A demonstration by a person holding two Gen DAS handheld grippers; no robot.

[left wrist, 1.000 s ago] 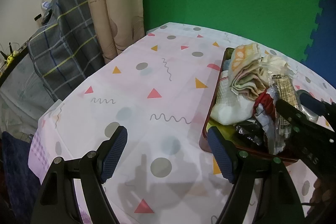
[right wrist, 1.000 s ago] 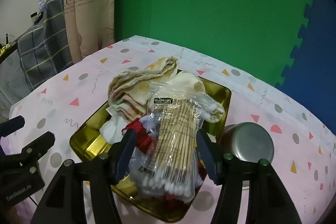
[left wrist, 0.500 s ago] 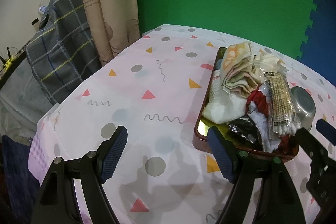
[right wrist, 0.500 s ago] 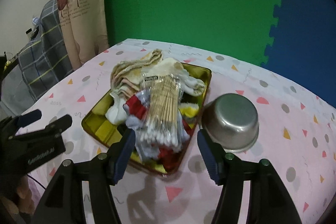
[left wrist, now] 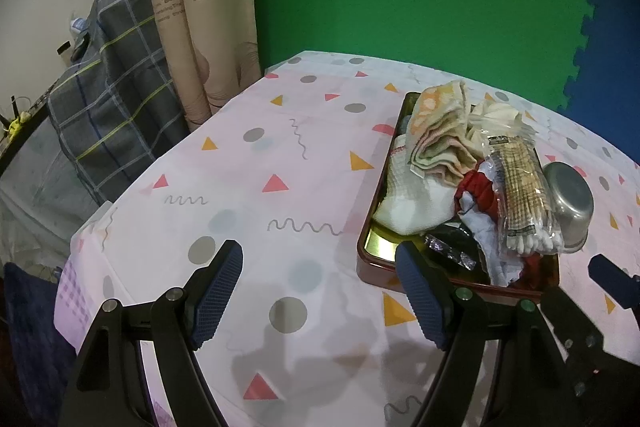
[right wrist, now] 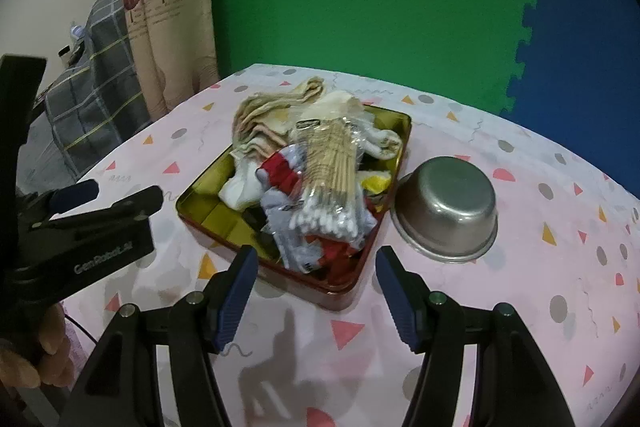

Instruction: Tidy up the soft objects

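Note:
A tin tray [right wrist: 208, 195], gold inside and red outside, sits on the patterned tablecloth, piled with soft things. In the pile are a folded beige towel [right wrist: 260, 119], a white sock [right wrist: 240, 191], a red cloth [right wrist: 280, 171] and a clear bag of cotton swabs [right wrist: 332, 167] on top. My right gripper [right wrist: 316, 275] stands open just short of the tray's near corner, holding nothing. In the left wrist view the tray [left wrist: 380, 247] is at the right, with the towel [left wrist: 436, 131] and swab bag [left wrist: 520, 187]. My left gripper [left wrist: 320, 279] is open over bare cloth, left of the tray.
An upturned steel bowl [right wrist: 448, 207] stands against the tray's right side. The table's left edge [left wrist: 92, 223] drops off toward a plaid cloth [left wrist: 108, 115] and a curtain [left wrist: 200, 27]. Green and blue foam mats form the back wall. A hand [right wrist: 32, 359] holds the left gripper.
My right gripper has drawn back from the pile: the swab bag, earlier between its fingers, now lies on the heap ahead of them. The left gripper has hardly moved.

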